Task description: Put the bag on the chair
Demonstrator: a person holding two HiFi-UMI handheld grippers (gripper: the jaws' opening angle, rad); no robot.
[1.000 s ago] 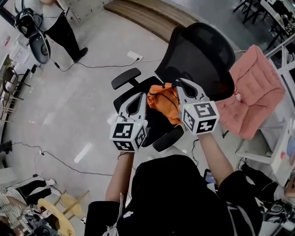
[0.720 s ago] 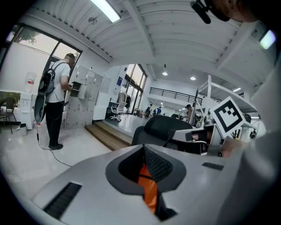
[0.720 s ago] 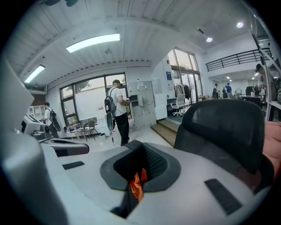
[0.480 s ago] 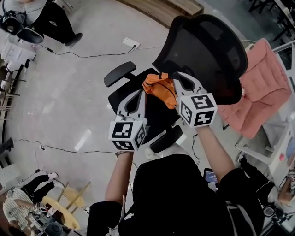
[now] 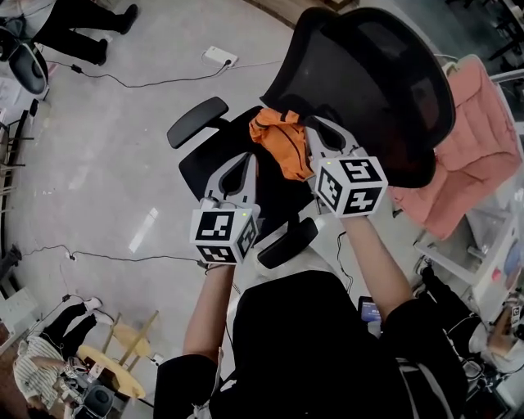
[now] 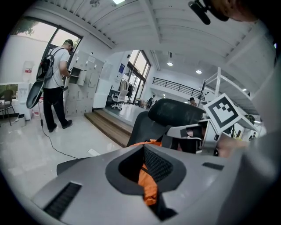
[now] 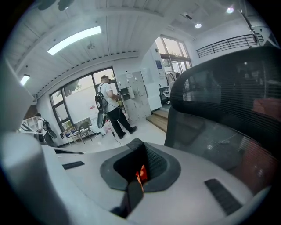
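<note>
An orange bag [image 5: 282, 147] hangs bunched just above the seat [image 5: 205, 168] of a black office chair, in front of its mesh backrest [image 5: 368, 74]. My left gripper [image 5: 248, 161] holds the bag's left side, jaws shut on the fabric. In the left gripper view orange cloth [image 6: 148, 186] shows pinched between the closed jaws of the left gripper [image 6: 151, 200]. My right gripper [image 5: 315, 132] grips the bag's right side, close to the backrest. In the right gripper view a sliver of orange [image 7: 140, 174] sits in the shut jaws of the right gripper [image 7: 136, 184], with the chair back [image 7: 228, 101] filling the right.
The chair's armrests [image 5: 195, 121] [image 5: 286, 243] flank the seat. A pink padded chair [image 5: 475, 155] stands right of the backrest. A person [image 5: 82, 24] stands at the far left, near a power strip [image 5: 217, 56] and floor cables [image 5: 106, 262]. A yellow stool [image 5: 106, 368] is at lower left.
Both grippers have carried the bag down and forward toward the chair seat. The chair now sits larger and nearer under the bag.
</note>
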